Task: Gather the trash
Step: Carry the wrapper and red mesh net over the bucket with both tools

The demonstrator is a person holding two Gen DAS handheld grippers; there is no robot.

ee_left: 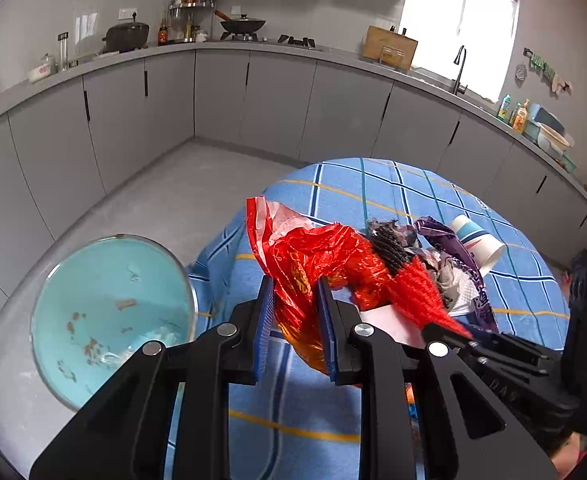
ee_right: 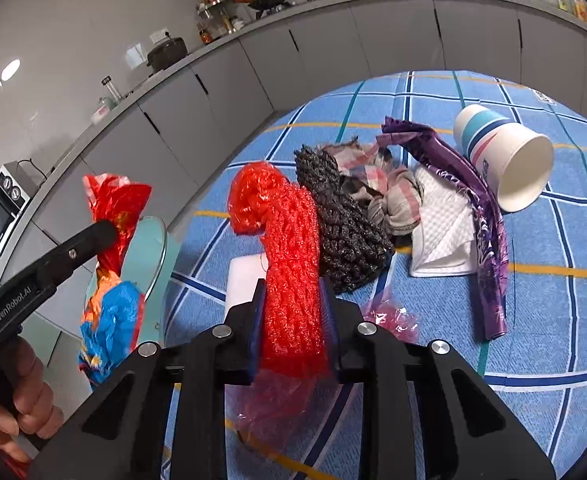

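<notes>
My left gripper [ee_left: 295, 285] is shut on a crumpled red plastic bag [ee_left: 313, 248], which hangs lifted off the blue checked tablecloth [ee_left: 373, 188]. In the right wrist view the bag [ee_right: 111, 312] dangles beside a round teal bin [ee_right: 153, 248], gripped near its top. The bin [ee_left: 109, 300] stands on the floor left of the table, with scraps inside. My right gripper [ee_right: 293, 284] is shut on a red foam net sleeve [ee_right: 289, 240], whose upper end curls over beside a black net sleeve [ee_right: 341, 232].
More litter lies on the cloth: a tipped paper cup [ee_right: 505, 160], a purple wrapper [ee_right: 489, 216], a white napkin [ee_right: 441, 232], a knotted rag [ee_right: 389, 196], pink film [ee_right: 389, 316] and a white block [ee_right: 245, 280]. Grey cabinets [ee_left: 273, 100] run behind.
</notes>
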